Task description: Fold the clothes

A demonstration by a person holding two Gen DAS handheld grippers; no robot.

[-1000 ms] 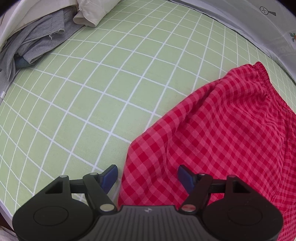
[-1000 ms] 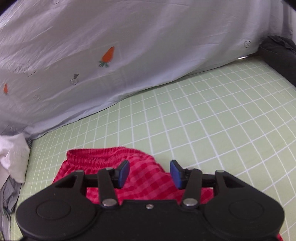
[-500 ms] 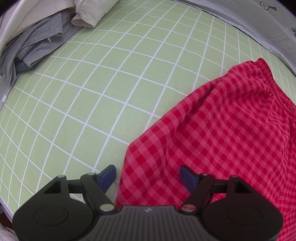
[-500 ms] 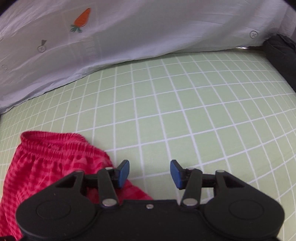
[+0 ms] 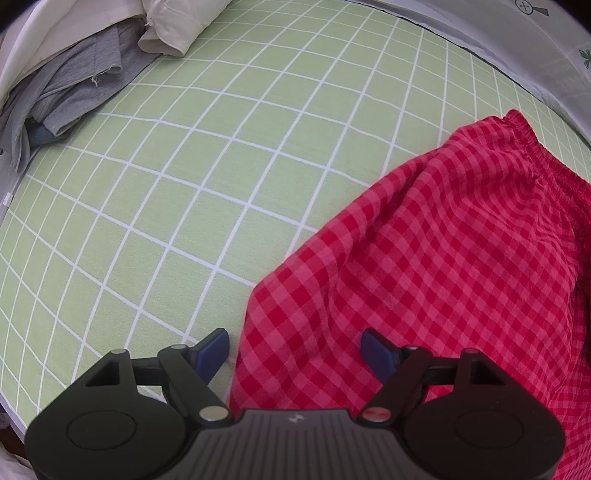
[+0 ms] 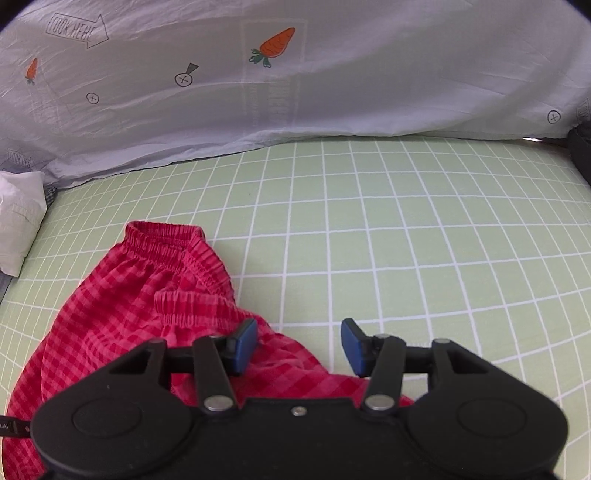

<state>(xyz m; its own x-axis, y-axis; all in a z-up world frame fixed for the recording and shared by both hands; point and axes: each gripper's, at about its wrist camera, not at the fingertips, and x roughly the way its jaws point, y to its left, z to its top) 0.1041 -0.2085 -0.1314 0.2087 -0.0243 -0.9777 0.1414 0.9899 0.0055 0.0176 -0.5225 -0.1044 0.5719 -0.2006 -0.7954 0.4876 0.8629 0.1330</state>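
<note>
Both claws are over the red checked shorts [image 5: 436,266] and neither has hold of them. My left claw [image 5: 295,350] points almost straight down over the near leg end; its blue pads [image 5: 212,350] stand wide, a touch wider than a second ago, with the cloth's left edge lying loose in the gap, nothing pinched. It has kept its place. My right claw [image 6: 299,345] is spread about halfway and empty. It has swung across: a second ago the waistband sat straight ahead of it, half a second ago the shorts had slid off to the left, and now the elastic waistband [image 6: 162,240] lies ahead and left, with the left pad over crumpled cloth and the right pad over bare sheet.

The shorts lie spread on the green grid-patterned bed sheet [image 5: 184,184], waistband at the far end towards the pale carrot-print bedding [image 6: 295,92]. The waistband end is rumpled, with part of the band doubled over. A grey garment [image 5: 74,92] and a white pillow [image 5: 177,22] sit at the far left corner of the bed, well apart.

My reading: I am lining up one claw at each end, so no fold is begun. The bunched waistband probably needs smoothing first, or the fold will come out crooked.
</note>
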